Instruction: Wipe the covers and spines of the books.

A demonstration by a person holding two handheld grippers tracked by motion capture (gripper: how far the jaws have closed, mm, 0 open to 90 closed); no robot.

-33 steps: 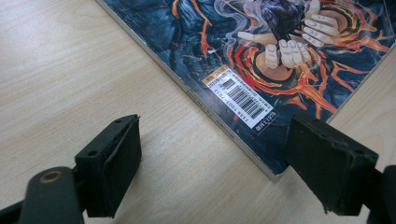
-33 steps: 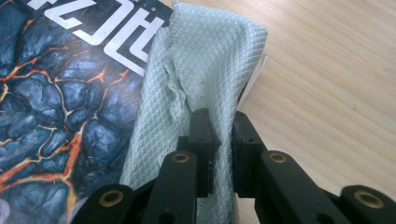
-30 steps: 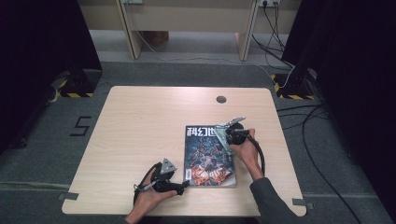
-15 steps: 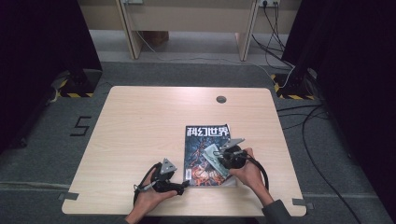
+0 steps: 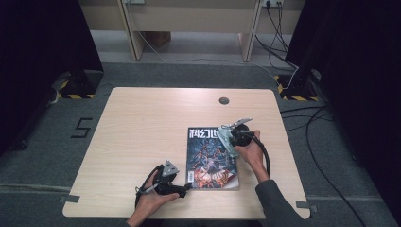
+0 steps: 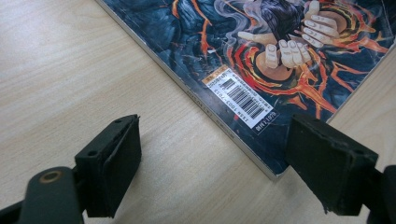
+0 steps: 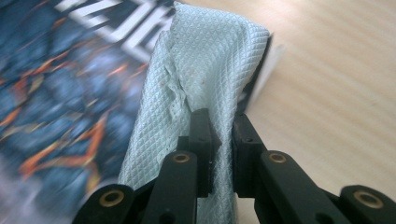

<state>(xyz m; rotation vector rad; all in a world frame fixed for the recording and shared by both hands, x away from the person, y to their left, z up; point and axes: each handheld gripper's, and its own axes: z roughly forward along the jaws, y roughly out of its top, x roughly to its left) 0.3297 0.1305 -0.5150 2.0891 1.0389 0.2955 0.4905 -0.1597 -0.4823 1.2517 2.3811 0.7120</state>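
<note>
Right claw [image 7: 219, 135] pinches a pale grey-green waffle-textured cloth [image 7: 205, 60] at frame centre, over the dark glossy magazine w/ orange cover art [image 5: 210, 158]. Left claw [image 6: 215, 168], jaws spread wide, sits lower left on the light wooden desk [image 5: 142, 123], astride the magazine's barcode corner.

Cloth [image 7: 205, 70] on magazine [image 5: 208, 161], on table [image 5: 142, 123]

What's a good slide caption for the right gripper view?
Black tongs pinch a pale quilted cloth over a dark, orange-streaked magazine cover.

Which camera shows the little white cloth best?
The right gripper view: the cloth sits close up, pinched between the right gripper fingers, its diamond weave clear. The high view shows it small, on the magazine. The left gripper view shows the magazine's barcode corner.
</note>
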